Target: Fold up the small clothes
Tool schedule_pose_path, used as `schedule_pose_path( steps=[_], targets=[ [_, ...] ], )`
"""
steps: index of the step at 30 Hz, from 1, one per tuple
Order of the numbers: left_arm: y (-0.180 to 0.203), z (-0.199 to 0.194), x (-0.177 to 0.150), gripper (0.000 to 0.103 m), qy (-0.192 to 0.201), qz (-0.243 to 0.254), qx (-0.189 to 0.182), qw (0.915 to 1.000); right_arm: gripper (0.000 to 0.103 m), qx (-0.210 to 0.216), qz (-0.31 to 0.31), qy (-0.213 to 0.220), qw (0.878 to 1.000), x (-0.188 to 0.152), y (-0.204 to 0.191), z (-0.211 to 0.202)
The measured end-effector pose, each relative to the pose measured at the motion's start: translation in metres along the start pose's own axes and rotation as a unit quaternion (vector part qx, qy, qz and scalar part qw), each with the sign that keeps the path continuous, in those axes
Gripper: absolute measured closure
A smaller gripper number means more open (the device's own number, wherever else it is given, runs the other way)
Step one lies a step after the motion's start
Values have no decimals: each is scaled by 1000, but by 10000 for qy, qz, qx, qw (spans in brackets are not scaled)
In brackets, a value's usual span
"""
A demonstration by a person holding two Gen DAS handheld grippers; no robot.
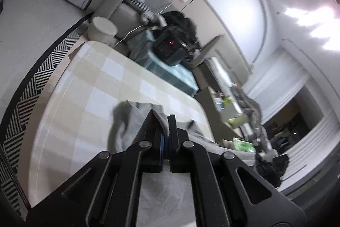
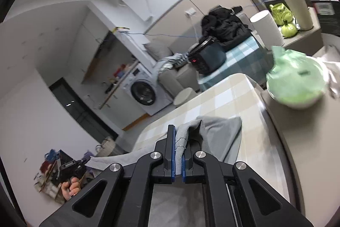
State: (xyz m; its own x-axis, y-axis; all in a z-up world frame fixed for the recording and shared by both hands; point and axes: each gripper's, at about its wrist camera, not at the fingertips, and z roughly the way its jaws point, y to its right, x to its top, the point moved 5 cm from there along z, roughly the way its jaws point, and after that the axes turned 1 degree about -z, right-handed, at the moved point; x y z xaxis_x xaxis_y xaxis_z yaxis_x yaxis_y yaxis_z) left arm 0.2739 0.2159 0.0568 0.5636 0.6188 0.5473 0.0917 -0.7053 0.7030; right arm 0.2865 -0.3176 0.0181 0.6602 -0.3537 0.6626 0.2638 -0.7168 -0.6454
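Both claws clamped on grey garment (image 2: 214, 133): your right claw (image 2: 178, 149) pinches hemmed edge, left claw (image 1: 166, 131) pinches bunched fold. Cloth lifted off checked surface (image 2: 223, 97), draped toward its near edge. Likely light, limp, sags; hold at corners. Green bowl (image 2: 297, 86) near right edge. Beyond: black appliance (image 2: 207, 59), washing machine (image 2: 144, 93).

Garment (image 2: 221, 133) on the checked table (image 2: 223, 99), bowl (image 2: 297, 86) right of it, washing machine (image 2: 144, 93) beyond

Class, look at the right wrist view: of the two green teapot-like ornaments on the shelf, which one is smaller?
The round plain teapot in front is smaller; the taller one behind it has a face moulded on it.
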Motion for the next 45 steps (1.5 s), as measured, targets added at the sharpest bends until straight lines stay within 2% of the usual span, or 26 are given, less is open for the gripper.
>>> schedule_pose_path(
  steps=[2, 4, 6, 7, 8, 9, 10, 12, 14, 17, 19, 21, 22, 28, 30, 32, 34, 36, 37, 39, 41, 44, 45],
  targets=[
    [-11, 38, 13, 103, -100, -32, 170, 9998, 99, -234, 44, -66, 9997, 14, 11, 36],
    [-28, 84, 27, 103, -271, -61, 524, 9982, 98, -644, 118, -126, 9978, 24, 27, 73],
    [-48, 122, 35, 102, -425, -169, 867, 9952, 87, -1222, 93, -296, 9920, 29, 46, 103],
    [-58, 137, 38, 101, -488, -213, 1067, 9929, 72, -1559, 98, -363, 9871, 32, 57, 116],
    [-67, 147, 39, 98, -530, -239, 1258, 9903, 69, -1689, 170, -345, 9849, 33, 65, 120],
    [-74, 155, 42, 88, -528, -247, 1427, 9880, 69, -1737, 246, -377, 9838, 32, 70, 122],
    [-79, 158, 44, 83, -503, -195, 1507, 9871, 66, -1711, 254, -416, 9840, 30, 72, 121],
    [-85, 158, 43, 57, -481, -44, 1586, 9862, 59, -1691, 120, -475, 9844, 22, 70, 114],
    [-88, 151, 39, 50, -465, 63, 1653, 9851, 58, -1618, -66, -725, 9841, 10, 64, 111],
    [-85, 149, 23, 49, -656, 245, 1478, 9865, 58, -1387, -151, -1219, 9827, -12, 53, 120],
    [-82, 147, -4, 49, -1180, 332, 1461, 9816, 58, -1231, 45, -1483, 9812, -25, 51, 131],
    [-73, 154, -25, 49, -1622, 253, 1094, 9803, 58, -1009, 222, -1717, 9797, -39, 45, 146],
    [-63, 155, -37, 49, -1738, 326, 930, 9798, 58, -1024, 221, -1777, 9785, -44, 44, 155],
    [-23, 171, -73, 49, -2109, 943, 538, 9715, 58, -767, 797, -2226, 9686, -71, 40, 210],
    [-14, 180, -84, 48, -2270, 1109, 481, 9664, 58, -550, 1067, -2276, 9663, -74, 40, 231],
    [-6, 191, -102, 48, -2469, 1308, 599, 9583, 58, -273, 1331, -2095, 9683, -67, 40, 246],
    [-4, 215, -116, 48, -2648, 1385, 749, 9514, 58, -302, 1443, -1774, 9730, -55, 44, 255],
    [-5, 229, -123, 48, -2747, 1445, 882, 9465, 58, -582, 1394, -1666, 9744, -48, 48, 259],
    [1, 236, -118, 47, -2491, 1666, 876, 9500, 58, -593, 1355, -1678, 9747, -47, 46, 258],
    [-1, 249, -111, 47, -2457, 1825, 1110, 9455, 58, -543, 1118, -1711, 9774, -46, 37, 250],
    [-4, 263, -96, 47, -2322, 1753, 1269, 9483, 58, -698, 680, -1763, 9795, -46, 30, 238],
    [-9, 279, -71, 47, -2024, 1775, 1590, 9499, 58, -878, 433, -1834, 9782, -51, 27, 220],
    [-11, 285, -58, 47, -1868, 1730, 1635, 9531, 58, -870, 394, -1824, 9786, -52, 26, 213]
  ],
)
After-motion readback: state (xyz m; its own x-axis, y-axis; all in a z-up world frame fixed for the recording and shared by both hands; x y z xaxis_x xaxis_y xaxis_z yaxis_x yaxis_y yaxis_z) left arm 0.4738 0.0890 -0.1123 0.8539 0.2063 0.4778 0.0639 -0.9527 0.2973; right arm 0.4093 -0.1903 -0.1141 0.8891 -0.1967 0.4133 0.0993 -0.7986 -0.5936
